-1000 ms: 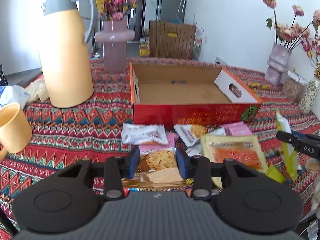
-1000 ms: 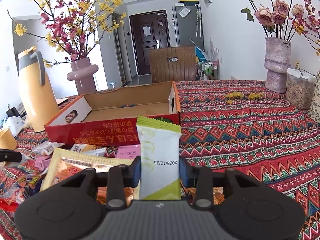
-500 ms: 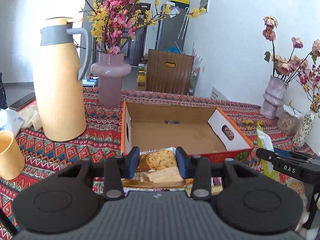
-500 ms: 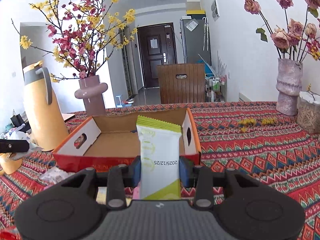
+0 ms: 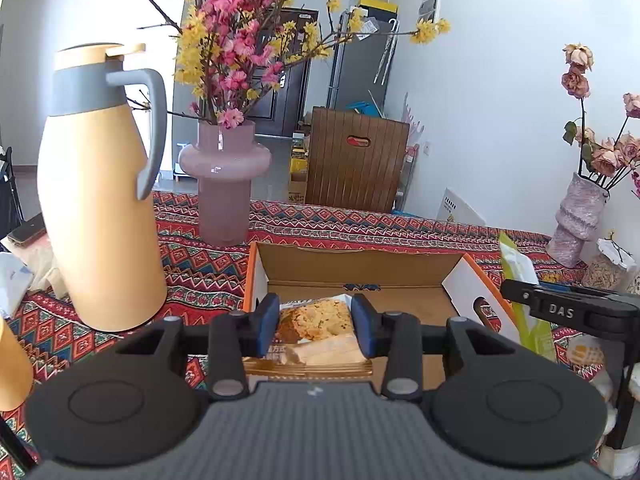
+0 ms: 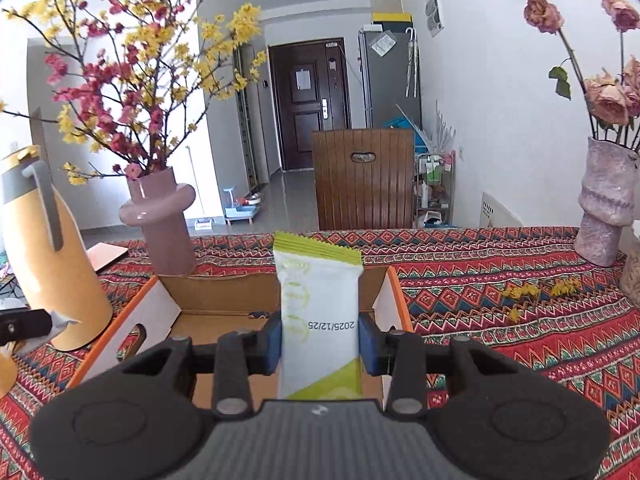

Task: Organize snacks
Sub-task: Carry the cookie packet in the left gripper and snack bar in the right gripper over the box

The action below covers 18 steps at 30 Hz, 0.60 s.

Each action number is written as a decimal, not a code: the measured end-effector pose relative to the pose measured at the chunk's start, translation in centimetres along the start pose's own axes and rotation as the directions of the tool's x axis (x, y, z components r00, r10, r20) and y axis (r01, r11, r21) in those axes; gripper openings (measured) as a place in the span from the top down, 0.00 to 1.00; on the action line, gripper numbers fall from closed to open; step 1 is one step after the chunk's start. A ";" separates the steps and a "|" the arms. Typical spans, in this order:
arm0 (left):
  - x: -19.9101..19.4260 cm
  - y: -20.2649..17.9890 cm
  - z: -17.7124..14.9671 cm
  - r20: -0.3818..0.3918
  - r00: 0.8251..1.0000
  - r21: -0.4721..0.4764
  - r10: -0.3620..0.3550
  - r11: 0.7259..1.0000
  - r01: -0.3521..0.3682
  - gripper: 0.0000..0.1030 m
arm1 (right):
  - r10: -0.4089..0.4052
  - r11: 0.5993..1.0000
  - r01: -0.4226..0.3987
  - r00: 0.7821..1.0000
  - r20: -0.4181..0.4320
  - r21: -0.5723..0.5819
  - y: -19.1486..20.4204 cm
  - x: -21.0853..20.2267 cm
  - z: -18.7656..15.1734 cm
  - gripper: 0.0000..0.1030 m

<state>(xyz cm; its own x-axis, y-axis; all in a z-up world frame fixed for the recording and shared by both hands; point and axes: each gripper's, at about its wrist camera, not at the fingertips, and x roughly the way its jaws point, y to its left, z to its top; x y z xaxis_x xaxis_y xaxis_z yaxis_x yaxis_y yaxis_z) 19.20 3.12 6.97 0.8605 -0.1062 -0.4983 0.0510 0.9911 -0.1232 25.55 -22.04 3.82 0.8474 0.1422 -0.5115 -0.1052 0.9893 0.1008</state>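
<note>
Left gripper (image 5: 315, 322) jaws clamped on biscuit pack (image 5: 316, 330) – held over near edge of box (image 5: 360, 268), seemingly not touching floor. Right gripper (image 6: 319, 338) jaws clamped on green wrapper (image 6: 318, 316) – upright, above box (image 6: 224, 292). Flask (image 5: 100, 200) left on bench (image 5: 192, 272).

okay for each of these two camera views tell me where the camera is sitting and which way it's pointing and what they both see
Left wrist: sits on the left claw, facing forward over the open cardboard box; its fingers clamp a cookie packet, and the right claw's finger enters at right.
Right wrist: sits on the right claw, facing the same box from its right; its fingers clamp a green-and-white snack bar, and the left claw's tip shows at far left.
Shared: the box, yellow thermos jug, pink vase, patterned tablecloth, brown chair.
</note>
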 end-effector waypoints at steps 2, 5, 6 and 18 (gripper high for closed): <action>1.0 -0.1 0.2 -0.014 1.000 0.003 -0.002 1.000 0.002 0.61 | -0.006 1.000 0.006 1.000 -0.027 -0.009 0.2 1.4 0.4 0.64; 2.9 -0.3 0.5 -0.045 0.999 0.010 -0.009 1.000 0.010 0.61 | -0.005 1.000 0.004 0.998 -0.064 -0.018 0.6 3.5 0.6 0.64; 3.5 -0.4 0.5 -0.057 0.998 0.016 -0.008 1.000 0.009 0.61 | -0.004 1.000 0.003 0.997 -0.074 -0.020 0.7 4.1 0.5 0.64; 9.7 -1.1 -1.2 -0.200 0.980 0.058 0.005 0.998 0.007 0.61 | -0.002 1.000 -0.001 0.984 -0.177 -0.014 0.3 8.6 -0.9 0.64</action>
<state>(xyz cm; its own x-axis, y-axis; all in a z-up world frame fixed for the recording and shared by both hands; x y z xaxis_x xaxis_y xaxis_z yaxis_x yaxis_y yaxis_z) 26.82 0.88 1.22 0.7422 -0.1151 -0.6602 0.0861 0.9934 -0.0763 32.28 -20.47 -1.32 0.7423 0.1436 -0.6545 -0.1130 0.9896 0.0889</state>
